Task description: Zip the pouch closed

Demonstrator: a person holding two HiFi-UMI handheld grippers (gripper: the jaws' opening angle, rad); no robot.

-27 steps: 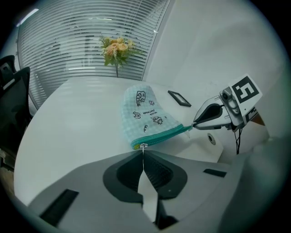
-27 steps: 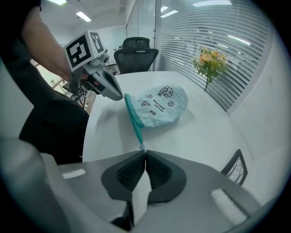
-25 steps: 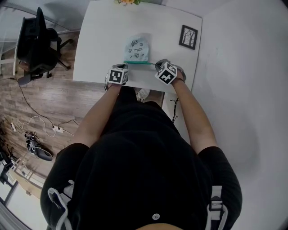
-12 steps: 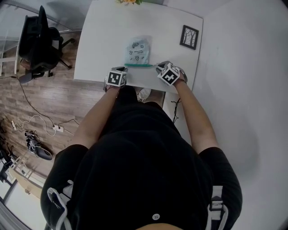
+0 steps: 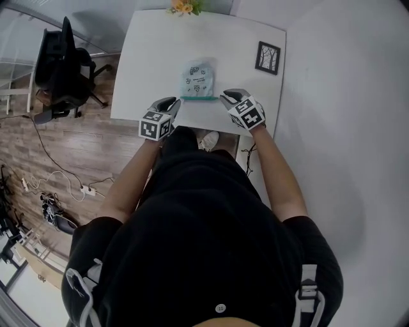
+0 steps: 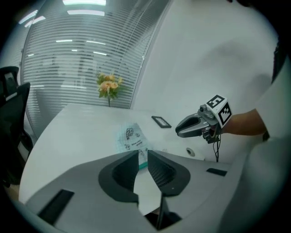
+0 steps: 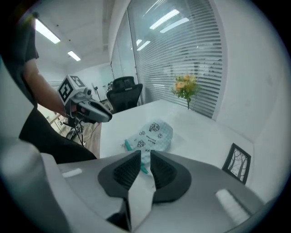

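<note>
The pale blue printed pouch [image 5: 197,76] lies flat on the white table [image 5: 147,57], its green zipper edge [image 5: 197,98] toward me. My left gripper [image 5: 172,102] hovers off the zipper's left end, its jaws opening with nothing between them. My right gripper [image 5: 228,96] hovers off the right end, jaws slightly apart and empty. In the left gripper view the pouch [image 6: 132,139] shows beyond the left gripper [image 6: 142,152], with the right gripper [image 6: 179,131] raised above the table. In the right gripper view the pouch [image 7: 152,134] lies past the right gripper [image 7: 145,154], and the left gripper [image 7: 107,117] hangs at left.
A small framed picture [image 5: 267,53] lies at the table's far right. A vase of flowers [image 5: 182,6] stands at the far edge. A black office chair [image 5: 61,64] sits left of the table on the wooden floor, with cables [image 5: 57,185] nearby.
Both grippers have let go of the pouch's zipper edge, risen off the table and drawn back toward me. Their jaws have parted. The pouch stays lying flat.
</note>
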